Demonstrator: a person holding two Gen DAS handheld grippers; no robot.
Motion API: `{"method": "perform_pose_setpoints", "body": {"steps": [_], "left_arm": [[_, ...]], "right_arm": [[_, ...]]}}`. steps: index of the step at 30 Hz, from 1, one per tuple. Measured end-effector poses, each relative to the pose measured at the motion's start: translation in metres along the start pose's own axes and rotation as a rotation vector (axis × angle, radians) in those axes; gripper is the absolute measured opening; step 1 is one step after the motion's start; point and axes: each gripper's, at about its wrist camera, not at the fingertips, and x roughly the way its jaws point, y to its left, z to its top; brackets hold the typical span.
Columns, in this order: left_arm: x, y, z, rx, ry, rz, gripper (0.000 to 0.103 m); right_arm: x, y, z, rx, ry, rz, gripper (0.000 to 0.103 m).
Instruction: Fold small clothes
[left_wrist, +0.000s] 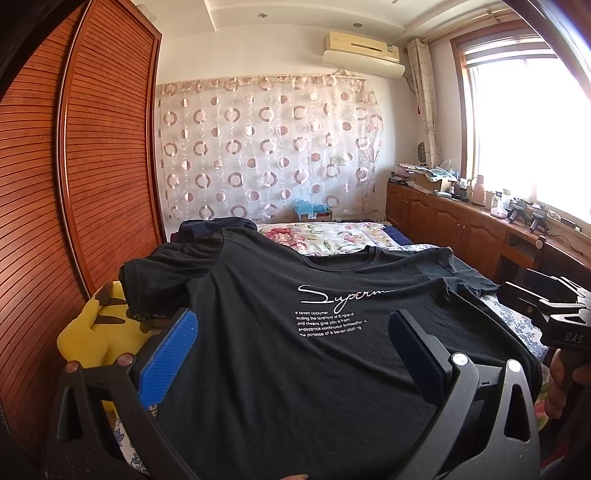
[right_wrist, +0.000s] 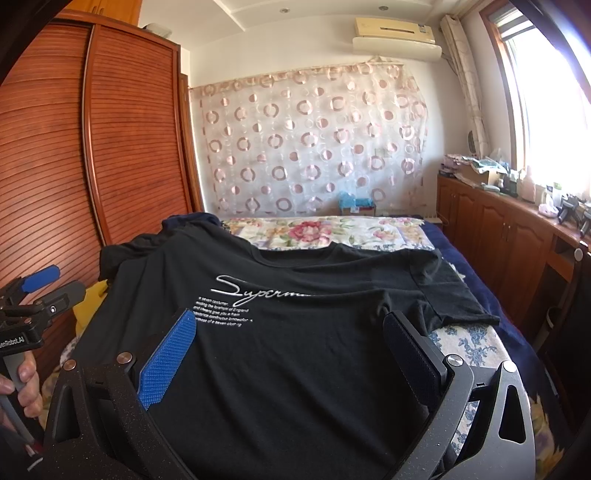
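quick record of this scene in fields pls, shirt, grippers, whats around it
garment: black t-shirt, spread flat, print side up, neckline away from the cameras
surface: bed, floral cover
fold state: unfolded
left gripper: open, over the shirt's lower part
right gripper: open, over the shirt's lower part
beside shirt: yellow plush toy, at its left sleeve

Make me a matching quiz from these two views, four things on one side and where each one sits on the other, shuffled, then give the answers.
Things:
1. black T-shirt
2. yellow plush toy
3. air conditioner
4. floral quilt

Places:
A. high on the far wall
B. spread flat on the bed, print facing up
C. beyond the shirt's collar, on the bed
D. beside the wooden wardrobe, left of the shirt

Pairs: 1-B, 2-D, 3-A, 4-C
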Motion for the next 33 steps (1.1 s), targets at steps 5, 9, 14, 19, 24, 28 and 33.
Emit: {"method": "perform_pose_setpoints", "body": {"steps": [5,9,14,19,24,28,33], "left_arm": [[-0.0003,-0.0008,-0.0006,0.001,-0.002,0.000,0.103],[-0.0013,-0.0001,0.0003,0.001,-0.001,0.002,0.103],[-0.0026,-0.0005,0.0005,0.005,-0.002,0.002,0.103],[-0.0013,-0.0026,-0.0007,0.006,-0.003,0.002,0.103],[-0.0028,-0.0021,0.0004,0.007,-0.003,0.004,0.103],[-0.0021,-0.0033,0.0004,0.008,-0.002,0.004,0.103],[-0.0033,-0.0029,0.0014,0.009,-0.001,0.006,0.103]], "right_arm": [[0.0002,-0.0002,-0.0001,0.001,-0.001,0.000,0.103],[-0.0002,-0.0003,-0.0002,0.001,-0.001,0.001,0.103],[-0.0010,-0.0010,0.0003,0.001,-0.001,0.001,0.103],[-0.0015,-0.0012,0.0006,0.000,-0.001,0.001,0.103],[-0.0011,-0.0008,0.0003,0.001,-0.002,0.002,0.103],[-0.0013,-0.0008,0.0005,0.001,-0.002,0.002,0.103],[-0.0013,-0.0003,0.0002,0.001,-0.002,0.002,0.103]]}}
